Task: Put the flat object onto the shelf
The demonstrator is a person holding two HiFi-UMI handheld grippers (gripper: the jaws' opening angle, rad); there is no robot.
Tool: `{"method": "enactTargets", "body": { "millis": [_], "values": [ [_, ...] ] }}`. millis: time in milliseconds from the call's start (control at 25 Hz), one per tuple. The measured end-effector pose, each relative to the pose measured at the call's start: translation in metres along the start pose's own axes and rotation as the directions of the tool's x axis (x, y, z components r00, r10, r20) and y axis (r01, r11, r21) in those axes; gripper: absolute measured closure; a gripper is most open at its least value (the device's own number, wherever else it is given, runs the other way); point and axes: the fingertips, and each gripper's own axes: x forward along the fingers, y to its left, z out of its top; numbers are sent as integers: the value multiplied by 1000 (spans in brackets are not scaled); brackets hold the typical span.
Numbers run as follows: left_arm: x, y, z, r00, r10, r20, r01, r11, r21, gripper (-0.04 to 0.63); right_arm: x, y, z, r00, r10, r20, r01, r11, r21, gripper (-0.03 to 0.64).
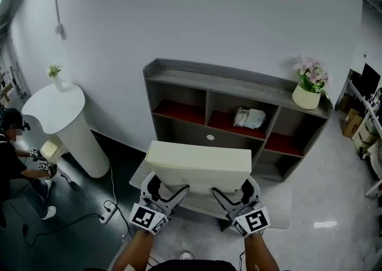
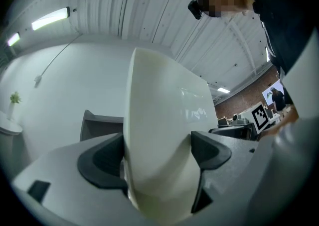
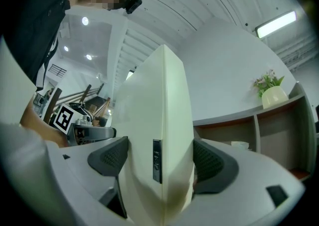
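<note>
Room: white wall, grey shelf (image 1: 239, 88) w/ red-lined bays, flower pot (image 1: 306, 97) on its top right end.
Flat object: cream slab (image 1: 200, 167), held up in front of the shelf, not on it.
Left gripper (image 1: 167, 191): my jaws clamped on slab's near-left edge.
Right gripper (image 1: 234, 193): my jaws clamped on slab's near-right edge.

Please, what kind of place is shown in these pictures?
Probably a lab or hall staged as a room: a gray shelf unit against a bare white wall, a power strip on the dark floor, and a ribbed metal ceiling with tube lights.
</note>
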Motion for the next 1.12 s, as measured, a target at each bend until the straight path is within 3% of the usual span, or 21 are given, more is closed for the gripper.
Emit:
{"method": "enactTargets", "body": {
  "millis": [440,1120],
  "values": [
    [47,10,7,995,-92,47,93,996,-17,178,12,-33,13,996,-91,-2,90,995,-46,212],
    [171,1,44,982,-149,119,147,989,27,178,32,-145,56,988,-141,66,148,982,-115,212]
  ]
}}
